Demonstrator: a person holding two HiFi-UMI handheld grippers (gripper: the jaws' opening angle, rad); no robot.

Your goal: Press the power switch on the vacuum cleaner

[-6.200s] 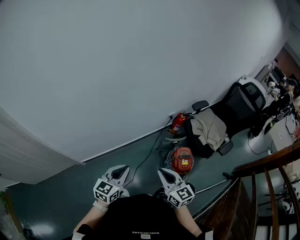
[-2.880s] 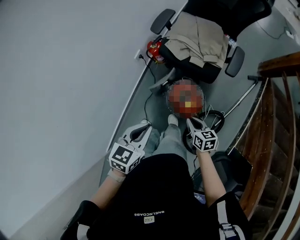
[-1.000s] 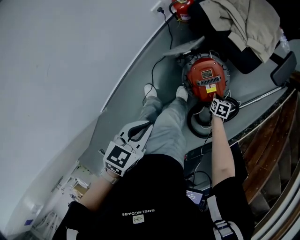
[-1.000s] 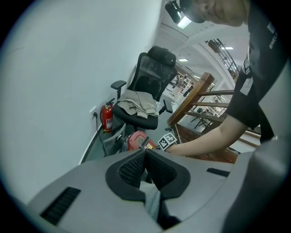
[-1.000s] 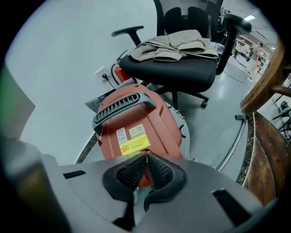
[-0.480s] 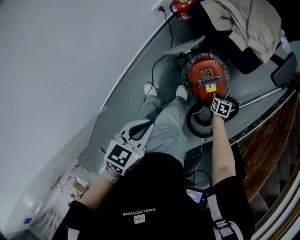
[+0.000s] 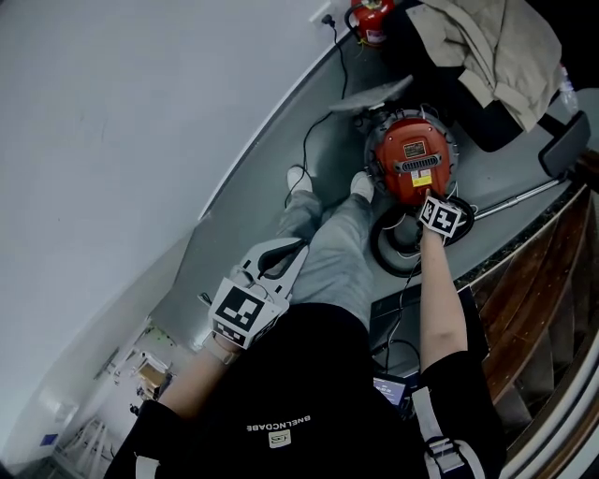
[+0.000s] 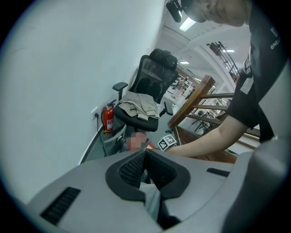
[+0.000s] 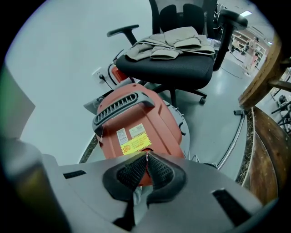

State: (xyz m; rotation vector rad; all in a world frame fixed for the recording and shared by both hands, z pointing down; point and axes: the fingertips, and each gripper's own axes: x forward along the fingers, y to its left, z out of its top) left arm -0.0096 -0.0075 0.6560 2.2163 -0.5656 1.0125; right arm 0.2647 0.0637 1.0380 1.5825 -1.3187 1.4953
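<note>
A red canister vacuum cleaner (image 7: pixel 410 159) (image 9: pixel 136 127) stands on the grey floor, with a grey handle across its top and a yellow label (image 9: pixel 135 144) on its near end. My right gripper (image 7: pixel 430 200) (image 9: pixel 146 157) is shut, its tips right at the vacuum's near end just below that label; the switch itself I cannot make out. My left gripper (image 7: pixel 283 254) (image 8: pixel 145 152) is shut too, held back beside the person's leg, far from the vacuum.
A black hose coil (image 7: pixel 398 245) lies by the vacuum, and a metal wand (image 7: pixel 510 194) runs to the right. A black office chair (image 9: pixel 175 54) with beige clothes stands behind. A red fire extinguisher (image 7: pixel 372 17) sits by the white wall (image 7: pixel 140 112). Wooden stair rails (image 7: pixel 538 281) stand at the right.
Over the seconds the person came up to the vacuum and the right gripper reached down to its near end. In the last half second it edged slightly closer; the left gripper held still.
</note>
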